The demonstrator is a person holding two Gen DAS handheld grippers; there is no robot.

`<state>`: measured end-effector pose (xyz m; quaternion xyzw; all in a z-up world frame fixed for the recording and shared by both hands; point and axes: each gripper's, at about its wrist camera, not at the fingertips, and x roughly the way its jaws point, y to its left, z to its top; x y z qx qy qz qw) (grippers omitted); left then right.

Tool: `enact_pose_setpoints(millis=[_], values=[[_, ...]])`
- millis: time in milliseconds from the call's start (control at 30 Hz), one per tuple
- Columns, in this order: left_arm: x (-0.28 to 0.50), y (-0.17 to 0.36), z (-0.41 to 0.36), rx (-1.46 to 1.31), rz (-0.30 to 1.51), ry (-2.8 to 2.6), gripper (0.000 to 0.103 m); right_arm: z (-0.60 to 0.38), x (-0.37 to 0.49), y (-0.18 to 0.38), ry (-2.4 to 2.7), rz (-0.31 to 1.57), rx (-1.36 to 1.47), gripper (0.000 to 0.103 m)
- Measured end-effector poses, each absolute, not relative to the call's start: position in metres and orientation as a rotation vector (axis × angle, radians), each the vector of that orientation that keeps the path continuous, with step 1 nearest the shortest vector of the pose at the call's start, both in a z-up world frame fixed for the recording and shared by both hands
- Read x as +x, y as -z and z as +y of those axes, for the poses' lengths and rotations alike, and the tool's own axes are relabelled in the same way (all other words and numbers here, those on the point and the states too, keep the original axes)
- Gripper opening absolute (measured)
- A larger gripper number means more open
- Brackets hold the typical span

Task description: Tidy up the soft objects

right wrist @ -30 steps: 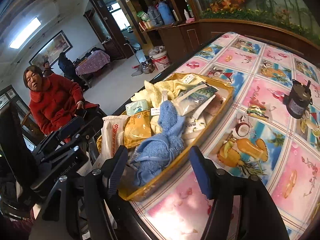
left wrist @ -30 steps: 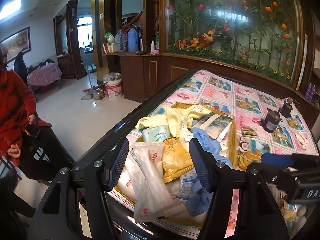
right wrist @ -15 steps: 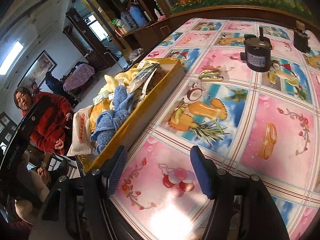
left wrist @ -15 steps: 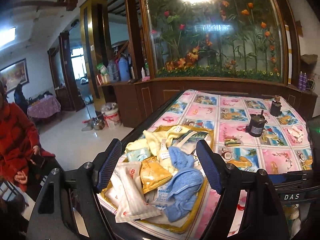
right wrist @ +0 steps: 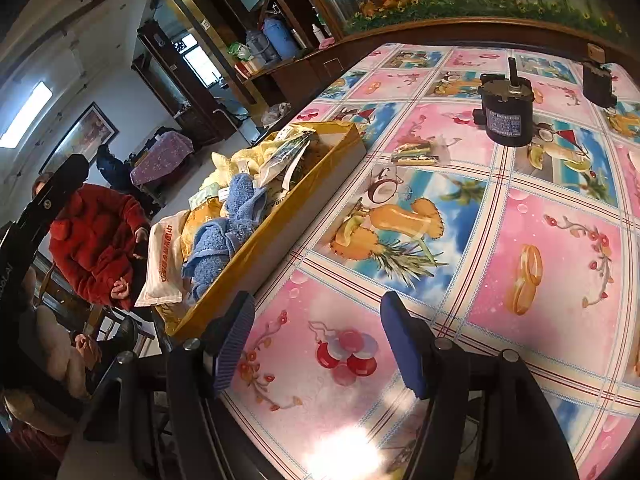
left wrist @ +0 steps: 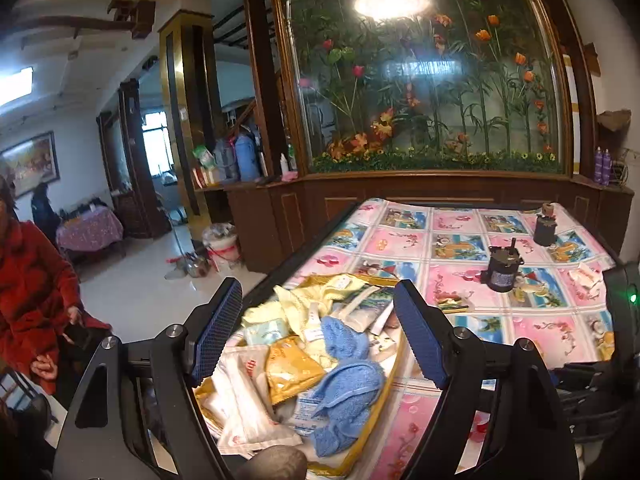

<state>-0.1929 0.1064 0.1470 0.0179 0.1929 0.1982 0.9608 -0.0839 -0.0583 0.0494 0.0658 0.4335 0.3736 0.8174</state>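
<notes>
Soft objects, one lot: blue towel (left wrist: pixel 344 388), pale yellow cloth (left wrist: pixel 304 304), white pouch (left wrist: pixel 244 404), orange packet (left wrist: pixel 292 368) and other sachets, all heaped in the yellow tray (right wrist: pixel 280 232) at the table's left edge, near my corner.

Change noted: my left gripper (left wrist: pixel 320 344) has just been widening its jaws and has drawn back from the heap; a second ago the pads flanked the white pouch closely, now they frame the whole tray from farther off. Nothing is between the pads and nothing is lifted. I read this as a release or an abandoned pick, so the sorting looks barely begun.

Left gripper: jaws well apart, empty, hanging above the tray's near end, touching nothing.

Right gripper (right wrist: pixel 316 340): jaws partly open, empty, low over bare tablecloth (right wrist: pixel 560 240) just right of the tray's near corner; earlier it was aimed at the towel.

Beyond: two dark motor-like cylinders (right wrist: pixel 506 114) toward the far edge, well apart from the tray. A person in red (right wrist: pixel 96 240) sits off the left edge.
</notes>
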Motion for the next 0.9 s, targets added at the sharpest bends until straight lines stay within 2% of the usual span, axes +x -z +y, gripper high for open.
enact_pose_setpoints(millis=[133, 267, 900], values=[[-0.184, -0.142, 0.122, -0.080, 0.472, -0.347, 0.079, -0.052, -0.089, -0.052, -0.801, 0.908, 0.128, 0.065], [-0.180, -0.134, 0.131, -0.085, 0.510, -0.418, 0.079, -0.040, -0.096, -0.053, -0.809, 0.895, 0.087, 0.065], [-0.194, -0.123, 0.180, -0.151, 0.488, -0.562, 0.079, 0.032, -0.131, -0.062, -0.862, 0.845, -0.130, 0.065]])
